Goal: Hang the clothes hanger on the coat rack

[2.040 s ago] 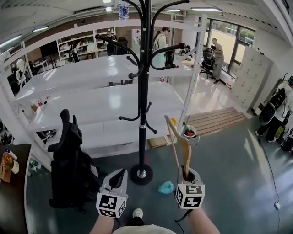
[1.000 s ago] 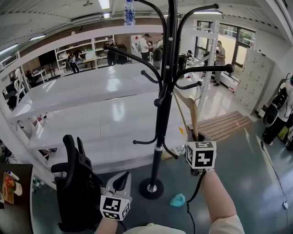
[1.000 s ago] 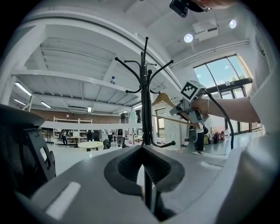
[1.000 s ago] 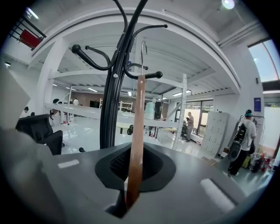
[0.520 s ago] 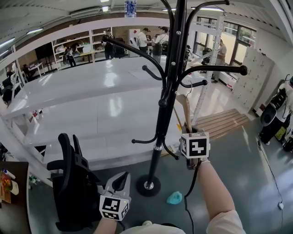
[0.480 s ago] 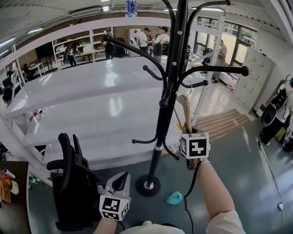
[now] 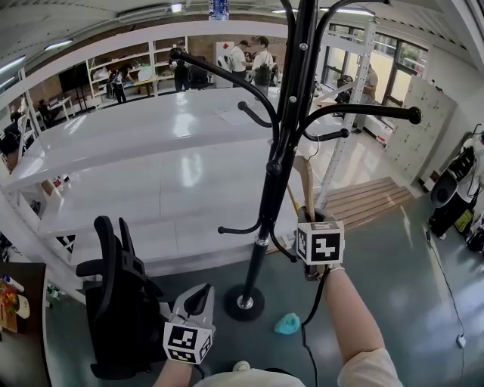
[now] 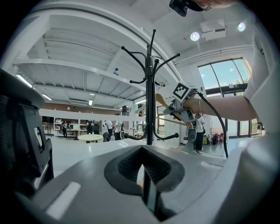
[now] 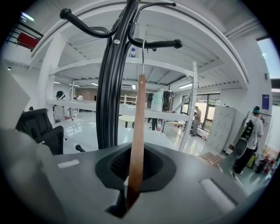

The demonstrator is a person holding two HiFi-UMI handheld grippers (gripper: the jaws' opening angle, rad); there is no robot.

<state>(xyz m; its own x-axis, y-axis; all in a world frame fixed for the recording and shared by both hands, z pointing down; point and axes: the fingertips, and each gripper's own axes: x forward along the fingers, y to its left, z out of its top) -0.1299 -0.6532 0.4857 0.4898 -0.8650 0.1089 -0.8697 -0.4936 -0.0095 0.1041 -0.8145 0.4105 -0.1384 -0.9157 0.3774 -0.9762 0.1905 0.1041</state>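
Right tool (image 7: 308, 218) is raised in front of the person and its jaws are closed on the lower wooden part of the clothes hanger (image 7: 305, 184). In the right gripper view the tool (image 9: 132, 177) pinches the brown wood (image 9: 138, 131) in its slot, and the hanger stands almost upright, just to the right of the black pole of the coat rack (image 9: 111, 78). The thin metal hook (image 9: 142, 57) goes up from the wood and meets the short black arm (image 9: 159, 43) that ends in a ball. I cannot tell if the hook already rests on this arm or is only beside it.

From the head view the coat rack (image 7: 283, 121) stands on the floor between the two tools, with its round base low in the middle. Left tool (image 7: 198, 296) is held low, near the person's body, well apart from the hanger. Its jaws (image 8: 144, 183) are closed together and nothing is between them.

At the left, near the left tool, is a black office chair (image 7: 113, 302). A small blue thing (image 7: 287, 323) lies on the floor near the base of the rack. Behind the rack are large white counters (image 7: 151, 136), one above another, and a water bottle (image 7: 218, 7) stands on the highest one. Some people stand far in the back of the room.
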